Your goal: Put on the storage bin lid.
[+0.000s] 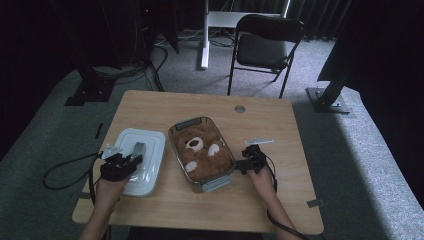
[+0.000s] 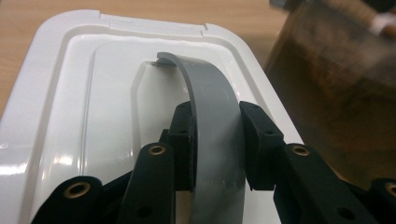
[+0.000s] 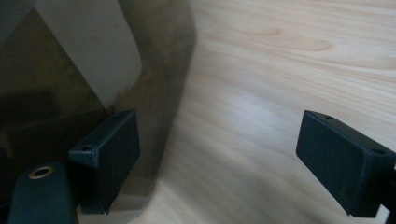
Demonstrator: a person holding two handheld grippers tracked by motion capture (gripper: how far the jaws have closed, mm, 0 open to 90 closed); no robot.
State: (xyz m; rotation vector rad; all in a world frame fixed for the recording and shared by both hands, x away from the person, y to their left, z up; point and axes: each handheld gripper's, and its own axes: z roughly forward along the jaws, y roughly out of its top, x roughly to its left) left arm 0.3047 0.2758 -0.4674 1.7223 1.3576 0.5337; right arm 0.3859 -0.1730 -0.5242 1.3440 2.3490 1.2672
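The white lid (image 2: 84,116) lies flat on the table (image 1: 280,200), just left of the glass dish (image 1: 176,131) and well short of covering it. Its grey handle (image 2: 212,116) arches up from the lid's middle and is clamped between the pads of the left gripper (image 2: 215,140), whose jaws are nearly closed, one pad pressed to each side of the strap. In the high view the left gripper (image 1: 120,165) is seen over the near half of the lid (image 1: 150,145), which sits undisturbed on the wood. The dish stands at the table's centre with a brown teddy bear (image 1: 200,152) lying inside it, so filling is judged to be finished and closing not yet done: the lid has been gripped but is not raised, and lifting, carrying across and seating it on the dish are all left. The right gripper (image 1: 246,161) is set at the dish's right near corner. In its own view the right gripper (image 3: 219,158) is held wide open, one pad against or just beside the dish's tinted wall (image 3: 159,93), the other over bare wood; nothing is held by it, and it is judged to be placed to steady the dish.
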